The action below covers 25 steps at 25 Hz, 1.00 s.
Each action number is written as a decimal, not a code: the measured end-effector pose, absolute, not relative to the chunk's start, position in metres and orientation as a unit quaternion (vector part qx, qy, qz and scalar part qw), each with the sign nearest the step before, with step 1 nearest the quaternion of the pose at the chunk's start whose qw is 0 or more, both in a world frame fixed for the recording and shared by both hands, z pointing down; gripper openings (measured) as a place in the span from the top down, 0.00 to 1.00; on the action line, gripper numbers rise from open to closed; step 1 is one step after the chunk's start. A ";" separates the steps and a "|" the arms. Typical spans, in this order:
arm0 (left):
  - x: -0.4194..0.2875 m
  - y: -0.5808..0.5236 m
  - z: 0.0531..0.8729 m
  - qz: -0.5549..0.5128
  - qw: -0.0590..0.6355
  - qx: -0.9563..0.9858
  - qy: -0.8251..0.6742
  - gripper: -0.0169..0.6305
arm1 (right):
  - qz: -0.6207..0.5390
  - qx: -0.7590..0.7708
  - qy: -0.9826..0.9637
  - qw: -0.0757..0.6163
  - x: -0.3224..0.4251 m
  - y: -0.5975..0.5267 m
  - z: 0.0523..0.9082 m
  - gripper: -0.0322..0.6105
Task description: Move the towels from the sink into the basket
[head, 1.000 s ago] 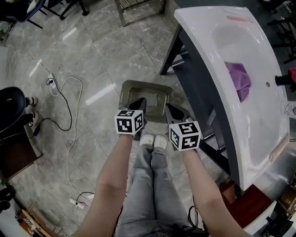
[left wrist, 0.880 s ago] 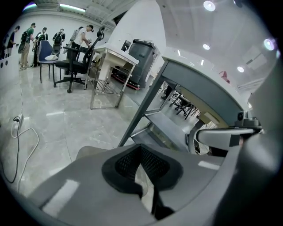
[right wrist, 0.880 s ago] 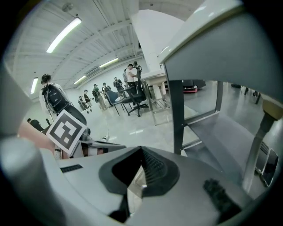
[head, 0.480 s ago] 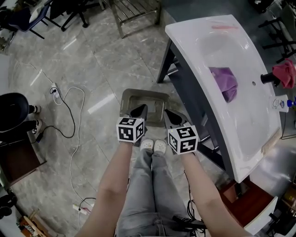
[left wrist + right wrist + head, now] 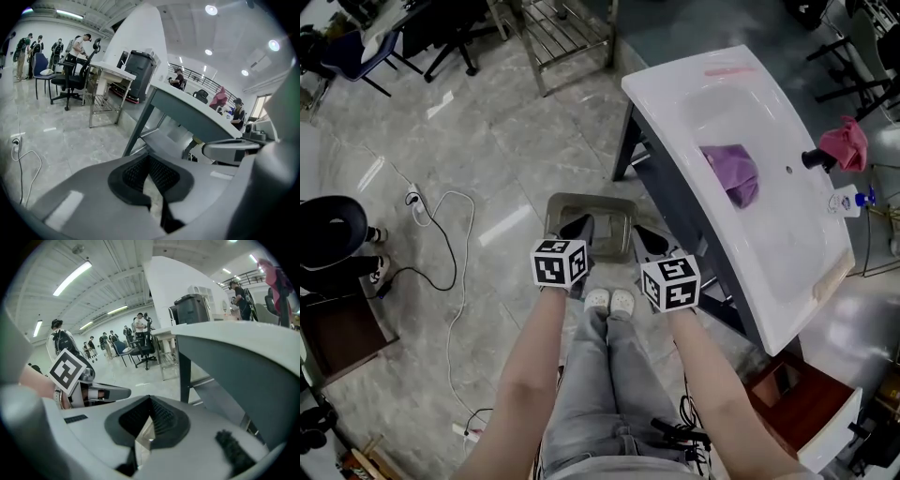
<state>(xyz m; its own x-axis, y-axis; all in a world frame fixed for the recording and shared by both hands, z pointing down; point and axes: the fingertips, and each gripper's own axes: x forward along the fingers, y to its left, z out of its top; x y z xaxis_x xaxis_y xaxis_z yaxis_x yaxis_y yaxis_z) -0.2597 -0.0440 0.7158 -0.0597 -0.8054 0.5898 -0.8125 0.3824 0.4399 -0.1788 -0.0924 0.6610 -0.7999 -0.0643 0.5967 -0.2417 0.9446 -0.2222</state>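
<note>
- Purple towel [image 5: 733,173] lies crumpled in the bowl of the white sink [image 5: 787,262], at about two o'clock from the tongs in the head view.
- A pink towel [image 5: 845,142] hangs over the dark faucet [image 5: 814,158] on the sink's far rim, at about two o'clock from the purple one.
- The basket [image 5: 581,200] stands on the grey floor at twelve o'clock from the person's shoes [image 5: 610,300], just beside the sink's dark frame.
- The left tongs [image 5: 578,228] hang over the basket's near edge, with the jaws closed tip to tip and empty.
- The right tongs [image 5: 652,240] hang near the left ones, at three o'clock from them, over the basket's right corner. Their jaws also meet at the tips and grip nothing.
- Both tongs point forward and down, well apart from either towel.
- A black cable [image 5: 450,253] loops over the floor at nine o'clock from the basket.
</note>
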 end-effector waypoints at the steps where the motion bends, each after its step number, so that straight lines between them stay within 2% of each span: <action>1: -0.260 -0.043 0.711 0.002 0.402 0.554 -0.729 0.97 | 0.144 0.082 -0.938 0.303 -0.178 -0.093 0.655 0.92; 25: -0.244 -0.062 0.568 0.024 0.316 0.604 -0.732 0.97 | 0.095 0.067 -0.959 0.260 -0.174 -0.092 0.528 0.92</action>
